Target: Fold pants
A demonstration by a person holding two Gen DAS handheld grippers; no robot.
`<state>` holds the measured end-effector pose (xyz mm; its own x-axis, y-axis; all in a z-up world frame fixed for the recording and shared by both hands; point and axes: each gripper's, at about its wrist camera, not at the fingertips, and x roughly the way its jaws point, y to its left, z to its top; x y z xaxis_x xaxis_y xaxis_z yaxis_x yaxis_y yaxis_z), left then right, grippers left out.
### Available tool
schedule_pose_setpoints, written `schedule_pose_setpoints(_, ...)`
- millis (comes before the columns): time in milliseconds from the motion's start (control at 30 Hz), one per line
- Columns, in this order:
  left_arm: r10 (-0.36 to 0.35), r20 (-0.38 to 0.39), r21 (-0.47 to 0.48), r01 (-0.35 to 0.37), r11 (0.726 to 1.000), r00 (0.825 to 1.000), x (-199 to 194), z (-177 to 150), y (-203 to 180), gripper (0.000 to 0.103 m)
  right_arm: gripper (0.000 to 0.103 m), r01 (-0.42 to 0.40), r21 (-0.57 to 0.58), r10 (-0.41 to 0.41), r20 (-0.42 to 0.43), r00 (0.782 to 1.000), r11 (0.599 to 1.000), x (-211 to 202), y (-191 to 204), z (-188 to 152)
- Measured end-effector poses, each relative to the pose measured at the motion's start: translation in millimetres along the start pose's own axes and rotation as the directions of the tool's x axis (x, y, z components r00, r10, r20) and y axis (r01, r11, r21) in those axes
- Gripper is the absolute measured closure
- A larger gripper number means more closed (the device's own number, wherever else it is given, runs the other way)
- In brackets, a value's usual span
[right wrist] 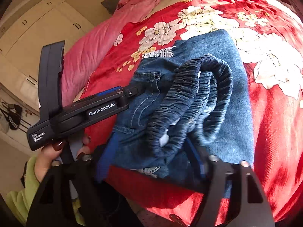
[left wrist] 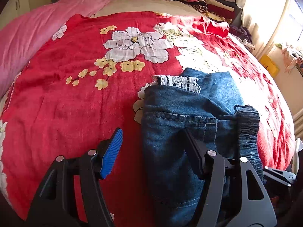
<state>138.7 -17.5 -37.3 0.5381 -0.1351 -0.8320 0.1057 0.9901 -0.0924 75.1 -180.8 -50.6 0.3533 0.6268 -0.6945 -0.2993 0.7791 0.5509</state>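
Note:
Blue jeans (left wrist: 170, 132) lie folded on the bed, white lace hem (left wrist: 180, 83) at the far end and dark elastic waistband (left wrist: 248, 128) bunched on top. My left gripper (left wrist: 151, 143) is open astride the jeans' left edge: its blue pad (left wrist: 111, 151) rests on the blanket clear of the denim, and the other finger lies over the denim. In the right wrist view the jeans (right wrist: 233, 98) and waistband (right wrist: 189, 94) fill my right gripper (right wrist: 149, 157), whose pads press the near end. The left gripper (right wrist: 132, 92), held by a hand (right wrist: 47, 157), reaches in from the left.
A red floral blanket (left wrist: 75, 104) covers the bed, with a pink quilt (left wrist: 28, 37) along its left side. Stacked folded clothes (left wrist: 208, 0) sit at the far end. A cream wardrobe (right wrist: 37, 28) stands on the left, and a yellow object (left wrist: 269, 64) and a bright curtain on the right.

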Motion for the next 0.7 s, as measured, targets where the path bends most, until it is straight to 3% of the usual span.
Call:
schedule_pose_setpoints(167, 0.000, 0.003, 0.005, 0.000, 1.000, 1.000, 1.3, -0.4, -0.3, 0.044, 0.085, 0.018, -0.061, -0.016, 0.038, 0.999, 0.998, -26.0, 0.1, -16.5)
schedule_pose_setpoints(400, -0.008, 0.010, -0.010, 0.008, 1.000, 1.000, 1.0, -3.5, -0.4, 0.039, 0.085, 0.063, -0.021, -0.063, -0.018, 0.998, 0.998, -16.7, -19.8, -31.4)
schedule_pose_setpoints(467, -0.003, 0.016, -0.004, 0.003, 1.000, 1.000, -3.0, -4.7, -1.1, 0.039, 0.079, 0.050, -0.026, -0.051, -0.005, 0.999, 0.998, -23.6, -16.9, -29.5)
schedule_pose_setpoints(533, -0.006, 0.025, -0.003, 0.006, 1.000, 1.000, -8.6, -5.7, -1.4, 0.039, 0.061, 0.061, -0.034, -0.060, 0.026, 0.998, 0.998, -33.6, -15.8, -29.0)
schedule_pose_setpoints(700, -0.017, 0.053, -0.003, 0.017, 1.000, 0.998, -22.5, -6.9, -3.1, 0.036, 0.049, 0.090, -0.048, -0.084, 0.113, 0.990, 0.995, -66.5, -17.8, -28.9)
